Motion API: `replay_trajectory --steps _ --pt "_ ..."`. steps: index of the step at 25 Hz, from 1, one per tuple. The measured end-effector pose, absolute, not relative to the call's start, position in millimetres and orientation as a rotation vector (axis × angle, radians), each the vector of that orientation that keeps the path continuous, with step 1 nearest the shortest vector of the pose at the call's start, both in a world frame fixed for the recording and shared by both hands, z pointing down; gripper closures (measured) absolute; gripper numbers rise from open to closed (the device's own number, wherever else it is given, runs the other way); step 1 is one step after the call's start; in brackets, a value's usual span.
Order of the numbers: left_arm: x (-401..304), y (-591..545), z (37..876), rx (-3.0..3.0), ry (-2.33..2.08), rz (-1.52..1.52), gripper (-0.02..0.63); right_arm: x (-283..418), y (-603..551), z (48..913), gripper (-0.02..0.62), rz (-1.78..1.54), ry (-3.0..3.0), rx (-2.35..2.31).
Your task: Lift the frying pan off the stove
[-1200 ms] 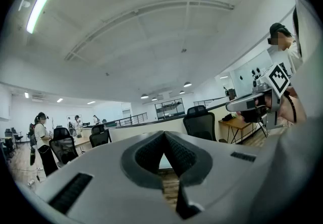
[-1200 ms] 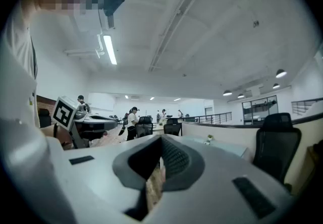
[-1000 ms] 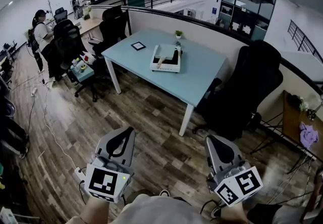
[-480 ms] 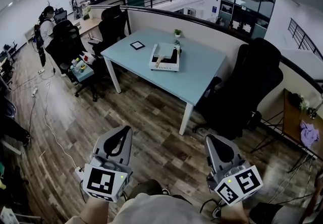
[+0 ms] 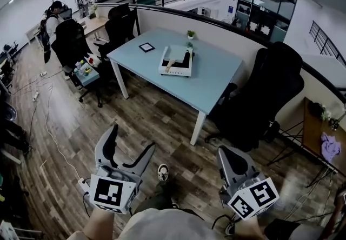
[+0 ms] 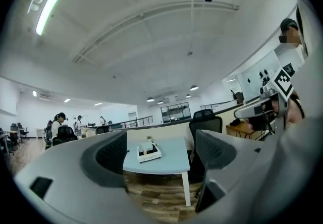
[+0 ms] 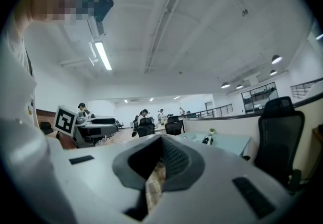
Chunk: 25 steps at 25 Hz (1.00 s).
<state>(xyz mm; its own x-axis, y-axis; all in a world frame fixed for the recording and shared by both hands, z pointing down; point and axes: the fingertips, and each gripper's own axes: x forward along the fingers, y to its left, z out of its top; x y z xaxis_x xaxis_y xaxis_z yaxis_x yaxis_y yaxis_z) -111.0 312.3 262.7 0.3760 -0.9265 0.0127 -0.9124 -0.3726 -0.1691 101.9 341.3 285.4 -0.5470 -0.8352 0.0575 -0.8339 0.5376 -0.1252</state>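
A white stove stands on the light-blue table across the room, with the dark frying pan on top of it. Both grippers hang low in front of me, far from the table. My left gripper is opening its jaws, and nothing is between them. In the left gripper view, the left gripper frames the distant stove. My right gripper is shut and empty. In the right gripper view, the pads of the right gripper meet.
Black office chairs stand right of the table and behind it. Another chair and a small cart sit left. People work at far desks. Cables trail over the wood floor. A wooden side table is at right.
The left gripper's jaws have swung from shut to wide apart. The right gripper stays shut and has barely moved. A person at the far left has walked on.
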Motion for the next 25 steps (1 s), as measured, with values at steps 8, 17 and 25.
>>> replay_trajectory --steps 8,17,25 --pt "-109.8 269.3 278.0 -2.539 1.681 -0.178 0.198 100.3 299.7 298.1 0.592 -0.242 2.754 -1.513" --pt "-115.6 182.5 298.2 -2.582 1.678 -0.25 0.198 92.2 220.7 310.0 0.592 -0.282 2.779 -1.56" --pt "-126.6 90.4 307.8 -2.626 1.626 -0.305 0.198 72.5 129.6 313.9 0.592 -0.321 2.791 -1.603"
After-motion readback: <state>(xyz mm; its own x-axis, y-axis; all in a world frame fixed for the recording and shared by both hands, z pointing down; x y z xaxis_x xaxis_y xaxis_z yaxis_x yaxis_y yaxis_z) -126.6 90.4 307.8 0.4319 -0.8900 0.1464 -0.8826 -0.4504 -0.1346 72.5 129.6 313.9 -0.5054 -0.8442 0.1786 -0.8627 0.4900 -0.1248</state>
